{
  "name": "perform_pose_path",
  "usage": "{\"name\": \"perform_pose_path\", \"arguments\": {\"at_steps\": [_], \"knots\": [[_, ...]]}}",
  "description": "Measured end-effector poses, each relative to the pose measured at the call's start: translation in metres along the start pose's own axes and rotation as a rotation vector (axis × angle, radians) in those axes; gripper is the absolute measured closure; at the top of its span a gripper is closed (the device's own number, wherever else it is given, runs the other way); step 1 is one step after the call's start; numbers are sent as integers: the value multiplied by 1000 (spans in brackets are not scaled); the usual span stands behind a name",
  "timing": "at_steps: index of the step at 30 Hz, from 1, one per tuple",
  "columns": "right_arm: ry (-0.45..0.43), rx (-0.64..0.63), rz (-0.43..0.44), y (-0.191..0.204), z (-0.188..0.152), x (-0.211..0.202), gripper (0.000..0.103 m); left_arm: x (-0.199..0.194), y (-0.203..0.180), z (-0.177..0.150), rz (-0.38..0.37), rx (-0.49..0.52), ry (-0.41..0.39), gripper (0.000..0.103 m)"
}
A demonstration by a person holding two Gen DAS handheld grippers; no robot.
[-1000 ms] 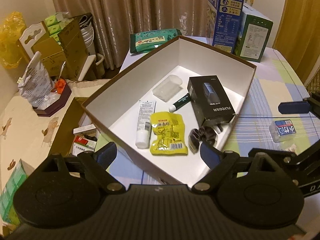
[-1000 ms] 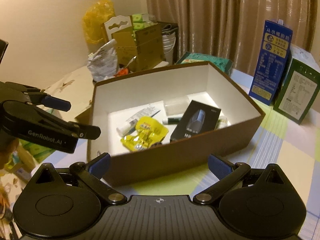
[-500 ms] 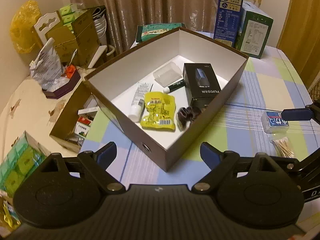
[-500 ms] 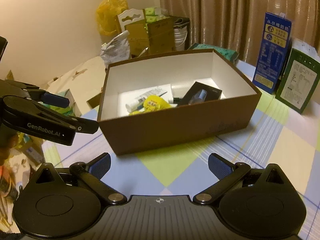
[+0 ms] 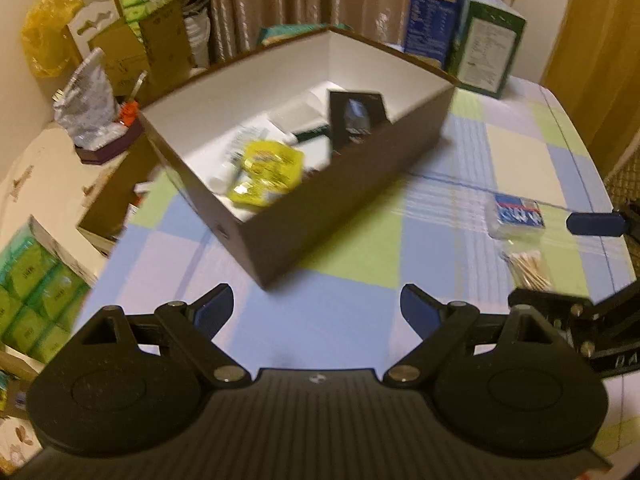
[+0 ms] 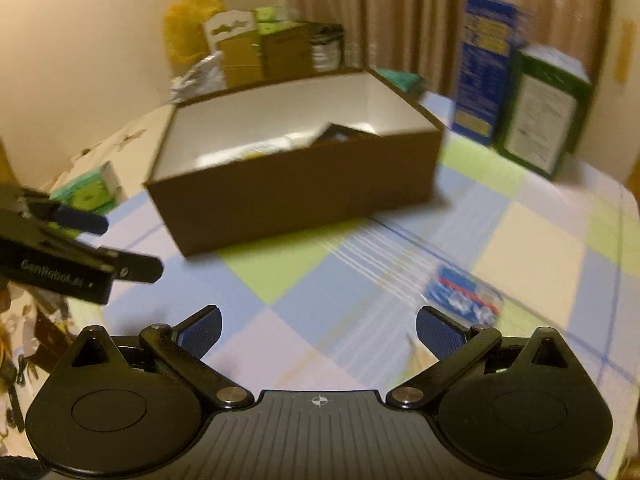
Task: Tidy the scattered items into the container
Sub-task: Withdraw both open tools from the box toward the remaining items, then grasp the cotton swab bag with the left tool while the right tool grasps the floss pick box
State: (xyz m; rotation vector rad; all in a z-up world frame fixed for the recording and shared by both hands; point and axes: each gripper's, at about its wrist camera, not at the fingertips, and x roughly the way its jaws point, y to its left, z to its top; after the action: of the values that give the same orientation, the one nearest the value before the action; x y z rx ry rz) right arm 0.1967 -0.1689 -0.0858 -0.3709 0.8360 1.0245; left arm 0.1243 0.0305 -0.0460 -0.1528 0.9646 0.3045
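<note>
A brown box [image 5: 344, 196] with a white inside stands on the checked tablecloth; it also shows in the right wrist view [image 6: 296, 196]. In it lie a yellow packet [image 5: 266, 170], a black carton [image 5: 356, 118], a white tube and a clear case. A small blue-and-white pack [image 5: 516, 216] and a bag of cotton swabs [image 5: 526, 268] lie on the cloth to the right of the box. The pack shows blurred in the right wrist view [image 6: 464, 296]. My left gripper [image 5: 317, 306] is open and empty in front of the box. My right gripper [image 6: 319, 326] is open and empty, just before the pack.
A blue carton [image 5: 434, 8] and a green carton [image 5: 486, 44] stand behind the box. Cardboard boxes [image 5: 136, 48] and a foil bag [image 5: 86, 108] crowd the far left. Green tissue packs [image 5: 36, 284] sit off the table's left edge.
Both grippers have pulled back and lowered from over the box. The box now sits farther ahead, and the blue pack and swabs have come into view. Both stay open.
</note>
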Motion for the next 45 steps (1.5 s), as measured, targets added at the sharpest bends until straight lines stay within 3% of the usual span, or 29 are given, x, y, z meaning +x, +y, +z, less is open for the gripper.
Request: {"name": "perform_pose_path", "arguments": {"at_steps": [11,21,35,40,45], "knots": [[32,125,-100,-49,-33,-17,2,27,-59,-21,-78,70,76,15],[75,229,-170,-83,-56,-14,2,54,-98,-14,-134,144,98,15],[55,294,-237,-114,-63,-18,3,81,-148,-3,-224,236,115,18],[41,310,-248,-126,-63,-18,15,90,-171,2,-268,281,108,22],[41,344,-244,-142,-66,-16,42,102,-190,6,-296,308,105,24]]}}
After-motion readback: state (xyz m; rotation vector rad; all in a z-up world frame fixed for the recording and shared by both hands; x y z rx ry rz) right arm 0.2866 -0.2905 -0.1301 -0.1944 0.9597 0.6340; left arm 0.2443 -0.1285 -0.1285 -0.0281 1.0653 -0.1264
